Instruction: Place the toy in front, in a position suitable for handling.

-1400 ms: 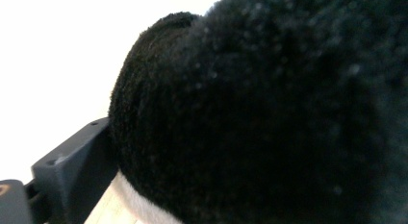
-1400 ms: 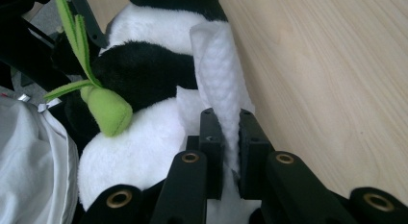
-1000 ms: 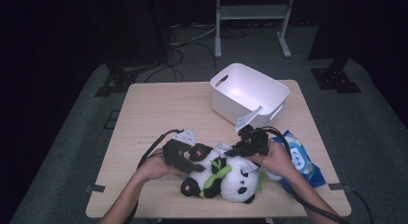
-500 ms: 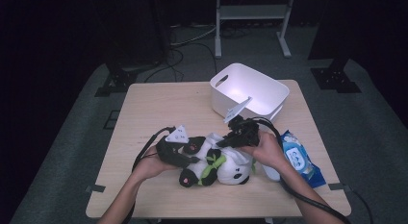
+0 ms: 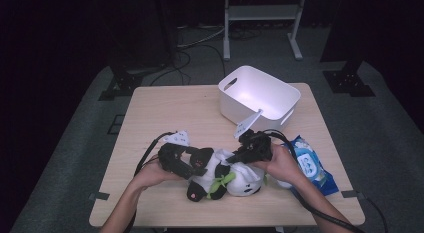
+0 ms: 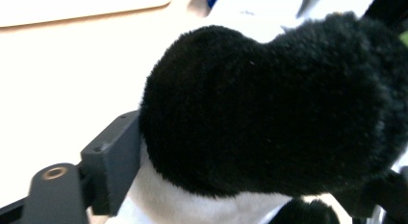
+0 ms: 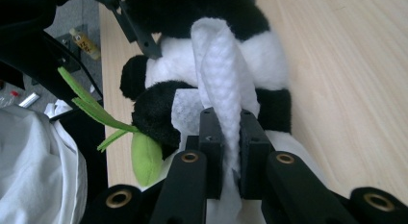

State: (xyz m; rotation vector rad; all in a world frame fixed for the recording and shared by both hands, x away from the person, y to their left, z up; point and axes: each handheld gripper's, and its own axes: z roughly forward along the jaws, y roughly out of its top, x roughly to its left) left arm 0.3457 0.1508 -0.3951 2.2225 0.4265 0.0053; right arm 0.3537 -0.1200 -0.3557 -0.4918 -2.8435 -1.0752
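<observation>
Left claw opened, one panda, one wipe

My light wooden table: white bin, blue wipes pack, plush panda directly on top.

A black-and-white plush panda with green leaves lies on its side at the table's near edge, a white wet wipe draped over it.

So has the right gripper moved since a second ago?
Yes. The right gripper, shut on a white wipe, has shifted up the high view, closer to the white plastic bin.
</observation>
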